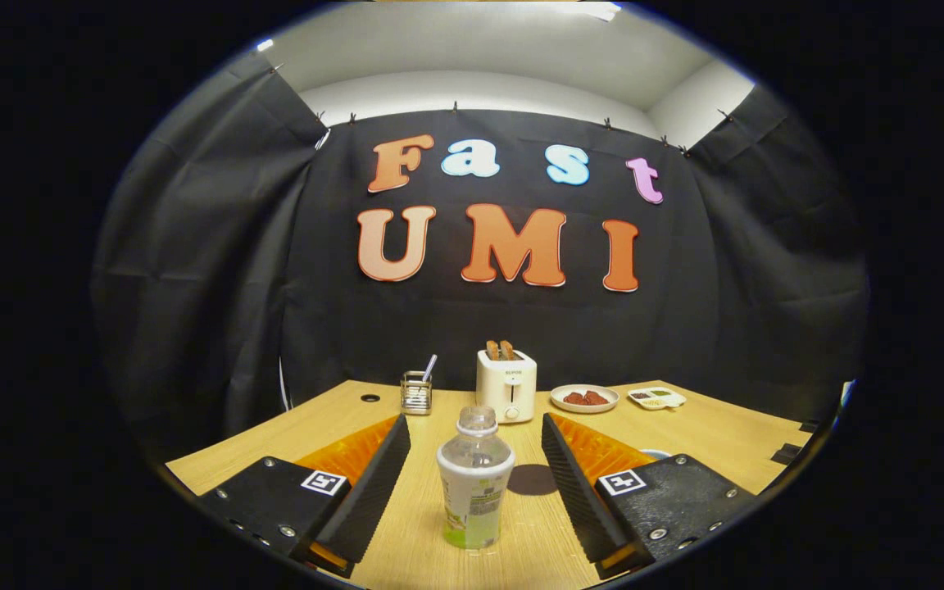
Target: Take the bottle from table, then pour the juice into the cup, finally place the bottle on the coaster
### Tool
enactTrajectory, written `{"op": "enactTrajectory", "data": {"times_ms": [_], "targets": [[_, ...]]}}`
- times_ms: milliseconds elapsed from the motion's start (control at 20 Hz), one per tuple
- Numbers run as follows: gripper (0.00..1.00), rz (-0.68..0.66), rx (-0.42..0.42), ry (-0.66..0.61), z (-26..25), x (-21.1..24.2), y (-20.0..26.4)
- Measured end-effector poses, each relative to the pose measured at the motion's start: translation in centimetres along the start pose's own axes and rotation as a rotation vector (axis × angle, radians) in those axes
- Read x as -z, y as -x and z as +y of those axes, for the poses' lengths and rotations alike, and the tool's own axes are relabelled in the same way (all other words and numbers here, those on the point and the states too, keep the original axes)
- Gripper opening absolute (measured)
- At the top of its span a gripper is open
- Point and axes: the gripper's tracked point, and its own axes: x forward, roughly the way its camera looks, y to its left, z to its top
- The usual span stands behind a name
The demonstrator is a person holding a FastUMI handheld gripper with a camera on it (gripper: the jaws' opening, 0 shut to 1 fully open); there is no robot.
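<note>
A clear plastic bottle [474, 479] stands upright on the wooden table [710, 434], with a label round its body and a little green juice at the bottom. My gripper [474, 419] is open, and the bottle stands between the two fingers with a gap on each side. A dark round coaster [533, 479] lies on the table just behind the bottle, to its right. The pale rim of a cup [654, 452] peeks out past the right finger [574, 483], which hides most of it.
Beyond the fingers stands a white toaster [506, 383] with two slices in it. A wire holder [416, 392] with a utensil is to its left. A plate [584, 398] of reddish food and a small divided dish [656, 398] are to its right.
</note>
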Motion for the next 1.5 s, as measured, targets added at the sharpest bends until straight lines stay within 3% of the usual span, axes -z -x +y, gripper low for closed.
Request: {"op": "enactTrajectory", "data": {"times_ms": [250, 750, 950, 1000, 1150, 1300, 1500], "targets": [[0.96, 0.109, 0.035, 0.077, 0.4, 4.9, -1.6], [0.90, 0.246, 0.039, 0.039, -0.4, 10.8, -3.6], [0.77, 0.241, 0.017, 0.011, 0.3, 10.8, -4.4], [0.69, 0.238, 0.011, 0.003, 0.4, 10.9, -4.7], [0.62, 0.233, -0.007, -0.010, 0.6, 10.8, -4.8], [0.58, 0.236, -0.011, -0.080, 0.4, 10.7, -5.0], [0.58, 0.209, -0.071, -0.269, 0.6, 9.0, -5.9]]}}
